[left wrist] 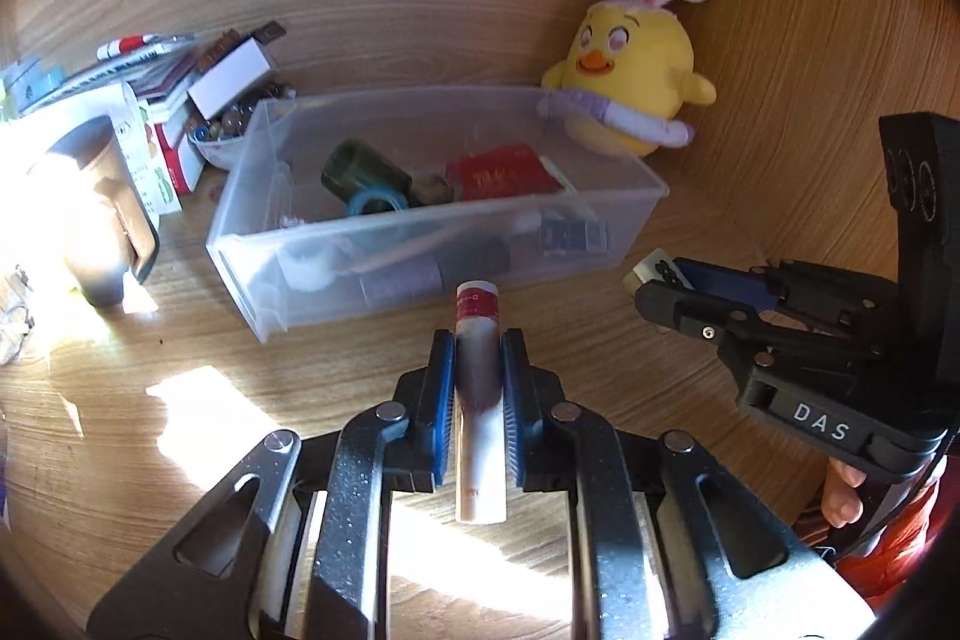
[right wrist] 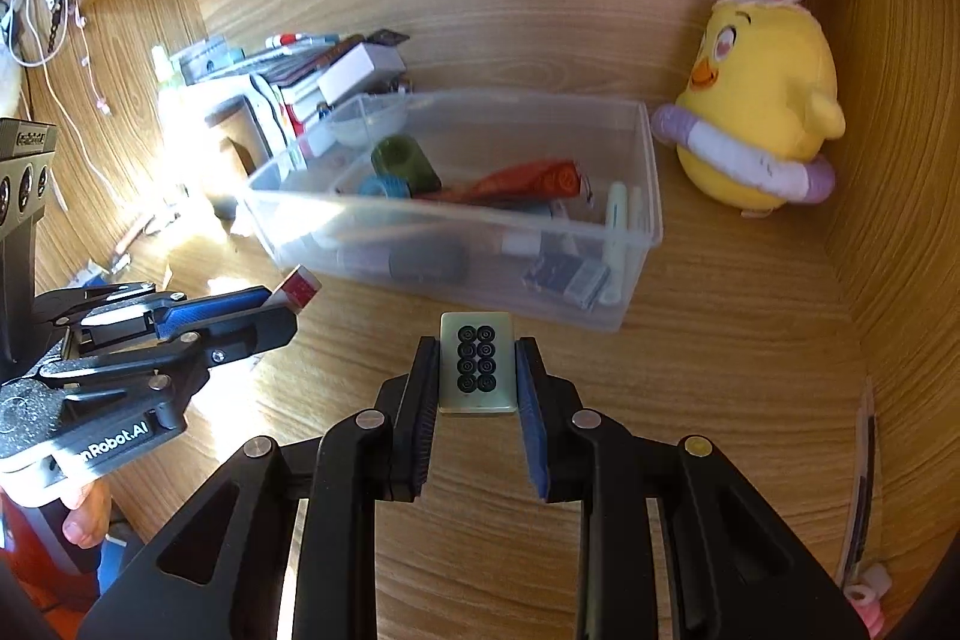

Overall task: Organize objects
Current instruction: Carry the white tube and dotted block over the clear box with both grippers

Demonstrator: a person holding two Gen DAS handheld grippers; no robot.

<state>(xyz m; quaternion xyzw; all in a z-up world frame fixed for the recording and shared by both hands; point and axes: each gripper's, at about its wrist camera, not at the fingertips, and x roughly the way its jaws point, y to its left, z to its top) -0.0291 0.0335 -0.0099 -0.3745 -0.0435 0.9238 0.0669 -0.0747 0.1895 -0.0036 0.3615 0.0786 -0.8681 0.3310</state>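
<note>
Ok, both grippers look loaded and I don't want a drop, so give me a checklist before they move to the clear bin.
1. Left gripper shut on the white tube: ok.
2. Right gripper shut on the mahjong tile: ok.
3. Clear bin open-topped: ok.
4. Free room in the bin among its items: ok, toward the back.
5. Grippers apart from each other: ok.
6. Plush chick outside the bin: ok.
</note>
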